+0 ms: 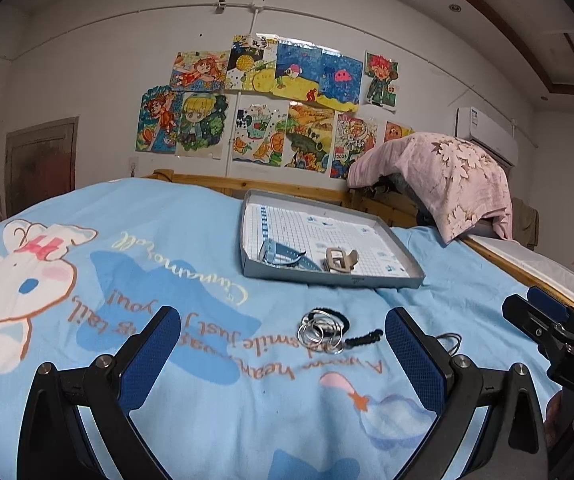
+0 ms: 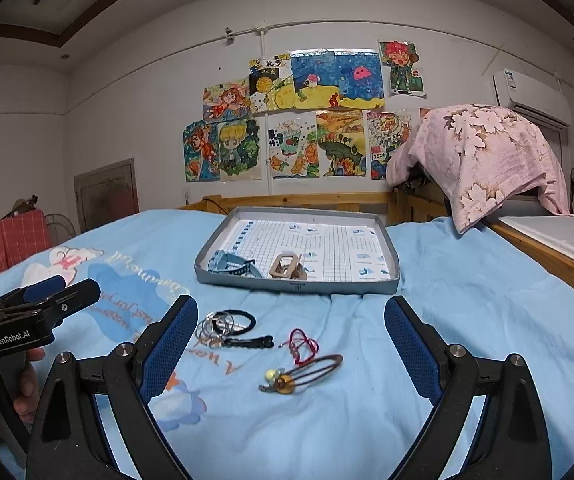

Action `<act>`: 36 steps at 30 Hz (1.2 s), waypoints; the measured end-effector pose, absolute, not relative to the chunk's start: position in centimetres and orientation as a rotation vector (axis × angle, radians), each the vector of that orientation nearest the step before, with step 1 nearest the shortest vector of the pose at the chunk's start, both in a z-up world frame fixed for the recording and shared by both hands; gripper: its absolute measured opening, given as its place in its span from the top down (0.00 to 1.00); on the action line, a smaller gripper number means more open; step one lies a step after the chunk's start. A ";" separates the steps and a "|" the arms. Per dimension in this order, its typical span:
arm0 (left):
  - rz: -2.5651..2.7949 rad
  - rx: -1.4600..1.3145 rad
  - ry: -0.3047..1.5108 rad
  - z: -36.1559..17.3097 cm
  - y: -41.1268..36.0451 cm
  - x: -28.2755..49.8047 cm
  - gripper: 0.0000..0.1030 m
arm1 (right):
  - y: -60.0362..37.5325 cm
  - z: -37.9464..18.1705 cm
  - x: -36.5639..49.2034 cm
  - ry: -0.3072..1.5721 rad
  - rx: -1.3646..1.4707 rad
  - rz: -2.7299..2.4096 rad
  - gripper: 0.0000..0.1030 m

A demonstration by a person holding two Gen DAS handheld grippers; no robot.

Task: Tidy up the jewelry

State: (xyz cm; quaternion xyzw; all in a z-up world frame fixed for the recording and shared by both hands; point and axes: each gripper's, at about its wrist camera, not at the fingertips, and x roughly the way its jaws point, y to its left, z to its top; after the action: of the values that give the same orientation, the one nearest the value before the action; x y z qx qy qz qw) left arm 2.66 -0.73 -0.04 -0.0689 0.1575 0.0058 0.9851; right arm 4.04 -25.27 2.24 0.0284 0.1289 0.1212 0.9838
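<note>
Jewelry: silver rings [image 1: 319,330], red cord [image 2: 302,345], loose on bed [image 2: 487,300], ahead of both claws.
Left claw [image 1: 283,354]: spread, empty.
Right claw [image 2: 291,350]: spread, empty.

One shallow grey cardboard tray [image 2: 391,256] sits on the light blue bedspread [image 2: 467,300], holding two things near its front edge: one blue watch [image 2: 231,266] and one beige hair claw [image 2: 287,268]. On the bedspread before the tray's front edge lie five pieces: one cluster of silver rings [image 2: 213,328], one black hair tie [image 2: 243,320], one black braided cord [image 2: 249,342], one red string bracelet [image 2: 303,344] and one brown oval hair clip with beads [image 2: 303,372]
</note>
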 end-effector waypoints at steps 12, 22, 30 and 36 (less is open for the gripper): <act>0.004 -0.122 0.424 -0.7 -1.2 4.5 0.00 | -26.2 0.3 4.9 0.328 0.105 0.245 0.11; -0.036 -0.129 0.471 0.3 -1.8 8.1 0.00 | -27.1 1.2 7.8 0.335 0.158 0.241 0.11; -0.054 -0.136 0.509 -0.1 -2.2 12.4 0.00 | -27.1 1.6 11.2 0.356 0.176 0.239 0.11; -0.081 -0.155 0.567 -1.8 -2.1 14.5 0.00 | -26.9 0.5 12.7 0.395 0.176 0.236 0.11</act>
State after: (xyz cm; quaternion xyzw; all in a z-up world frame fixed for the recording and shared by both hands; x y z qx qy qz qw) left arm 14.50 -2.13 -1.82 -0.0763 0.2792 -0.0401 0.9564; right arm 12.66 -26.87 0.50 0.0872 0.1957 0.1166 0.9698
